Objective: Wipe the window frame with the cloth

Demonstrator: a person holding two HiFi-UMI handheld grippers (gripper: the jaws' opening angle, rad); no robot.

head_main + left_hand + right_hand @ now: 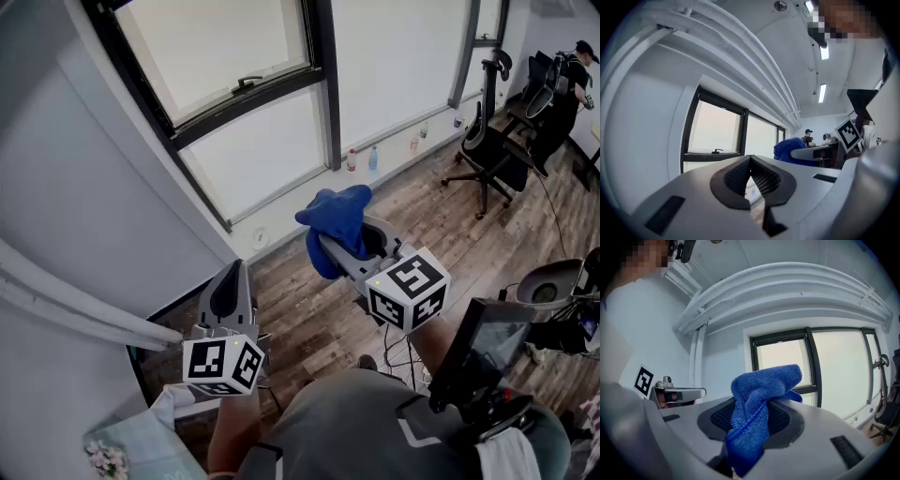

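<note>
Head view shows the blue cloth (pixel 339 217) pinched in the right gripper (pixel 330 246), raised in the air in front of the dark window frame (pixel 325 94) and not touching it. In the right gripper view the jaws are seen closed on the middle of the cloth: one bunched end stands up above them against the frame's horizontal bar, and the other end hangs down between them. The left gripper (pixel 230 281) is held to the left of the window frame, near the white wall beside it and well apart from the cloth. In the left gripper view its jaws are seen brought together at the tips, with nothing gripped between them. Small bottles (pixel 352 161) are lined up on the wooden floor (pixel 309 309) under the window frame, and an office chair (pixel 487 155) stands to its right.
</note>
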